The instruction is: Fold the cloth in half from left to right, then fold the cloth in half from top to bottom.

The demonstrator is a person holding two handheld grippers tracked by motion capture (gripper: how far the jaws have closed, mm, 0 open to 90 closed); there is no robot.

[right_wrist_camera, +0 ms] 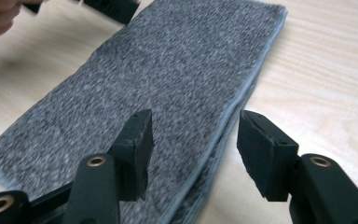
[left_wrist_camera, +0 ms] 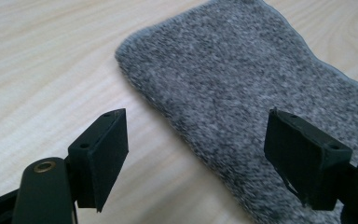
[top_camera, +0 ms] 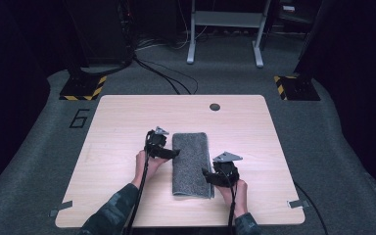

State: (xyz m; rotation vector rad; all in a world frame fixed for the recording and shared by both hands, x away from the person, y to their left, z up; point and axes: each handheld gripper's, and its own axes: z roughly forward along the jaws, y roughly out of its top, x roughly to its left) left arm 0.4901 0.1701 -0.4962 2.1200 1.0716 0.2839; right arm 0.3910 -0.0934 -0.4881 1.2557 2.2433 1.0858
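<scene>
Item: folded grey towel (top_camera: 192, 164) on my table (top_camera: 122, 122). Left gripper (top_camera: 175, 152) at nine o'clock, right gripper (top_camera: 206, 175) at four; both agape, empty.

Your folded grey towel (top_camera: 191, 164) lies mid-table, flanked closely by the left gripper (top_camera: 169, 152) and right gripper (top_camera: 210, 176) (both jaws spread). Bare wooden table (top_camera: 122, 122) stays passable far, left and right of them.

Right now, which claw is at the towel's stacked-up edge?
The right claw. Its open jaws straddle the grey towel's layered edge, while the left claw sits at the smooth rounded fold on the other side.
</scene>
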